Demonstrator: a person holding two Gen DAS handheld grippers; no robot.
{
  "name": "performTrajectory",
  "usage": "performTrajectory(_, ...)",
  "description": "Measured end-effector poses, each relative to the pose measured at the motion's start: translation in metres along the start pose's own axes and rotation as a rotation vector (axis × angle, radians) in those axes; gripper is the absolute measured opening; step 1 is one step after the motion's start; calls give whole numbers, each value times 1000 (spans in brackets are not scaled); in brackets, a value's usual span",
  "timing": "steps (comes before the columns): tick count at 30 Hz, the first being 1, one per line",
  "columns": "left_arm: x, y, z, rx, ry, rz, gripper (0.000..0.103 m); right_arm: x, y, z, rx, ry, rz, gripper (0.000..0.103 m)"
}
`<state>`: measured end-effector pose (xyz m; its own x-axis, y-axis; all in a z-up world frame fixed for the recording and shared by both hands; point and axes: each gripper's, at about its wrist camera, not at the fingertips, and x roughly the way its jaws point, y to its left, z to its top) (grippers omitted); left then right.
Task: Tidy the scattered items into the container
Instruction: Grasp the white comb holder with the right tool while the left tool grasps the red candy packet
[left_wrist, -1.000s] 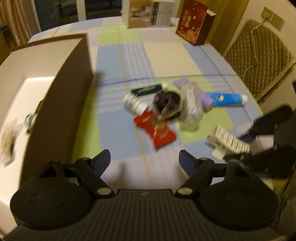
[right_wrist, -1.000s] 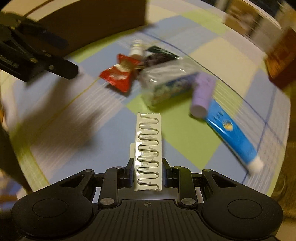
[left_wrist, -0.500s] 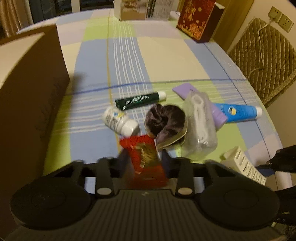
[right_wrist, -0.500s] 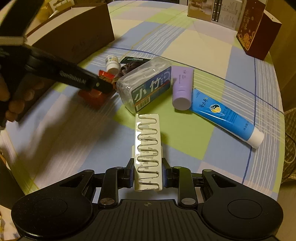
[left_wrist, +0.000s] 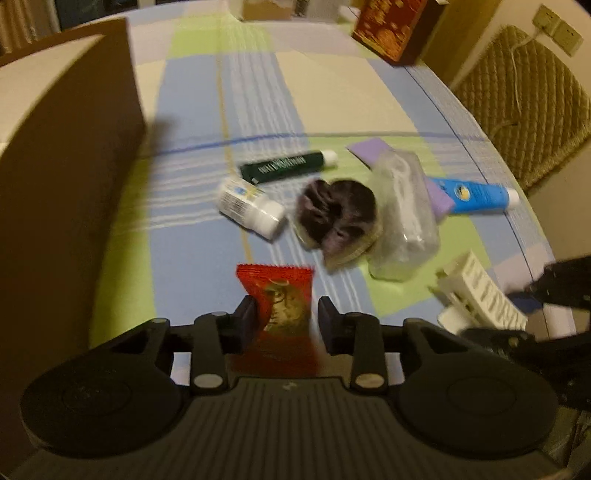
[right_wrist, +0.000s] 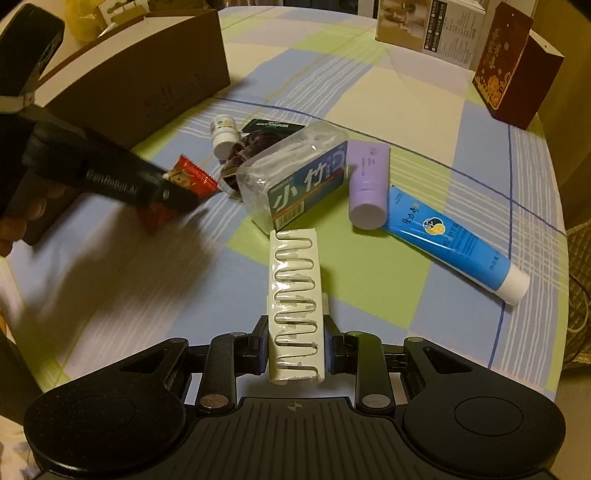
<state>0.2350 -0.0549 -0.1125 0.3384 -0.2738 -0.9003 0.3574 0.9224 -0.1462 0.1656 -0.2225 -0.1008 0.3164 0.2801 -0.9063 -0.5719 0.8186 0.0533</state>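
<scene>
My left gripper (left_wrist: 282, 314) is shut on a red snack packet (left_wrist: 282, 295), lifted a little off the cloth; the packet (right_wrist: 194, 177) also shows in the right wrist view. My right gripper (right_wrist: 295, 341) is shut on a white ridged clip (right_wrist: 295, 295). The brown cardboard box (left_wrist: 70, 155) stands at the left. Still on the table lie a white pill bottle (left_wrist: 247, 205), a dark green tube (left_wrist: 286, 166), a dark scrunchie (left_wrist: 334, 216), a clear plastic pack (right_wrist: 295, 171), a purple tube (right_wrist: 367, 179) and a blue tube (right_wrist: 454, 242).
A checked tablecloth (left_wrist: 258, 92) covers the round table. A dark red gift box (right_wrist: 515, 66) and a white printed carton (right_wrist: 428, 26) stand at the far edge. A quilted chair (left_wrist: 517, 107) is at the right. A hand (right_wrist: 33, 212) holds the left gripper.
My left gripper went from open to shut on the red packet and has raised it off the cloth. The right gripper keeps the white clip and has barely moved.
</scene>
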Motion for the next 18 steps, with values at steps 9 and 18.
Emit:
performTrajectory(9, -39, -7, -12, 72, -41, -1, 22, -16, -6, 2, 119, -34, 33, 30)
performTrajectory(18, -123, 8, -26, 2, -185, 6, 22, -61, 19, 27, 223, -116, 207, 30)
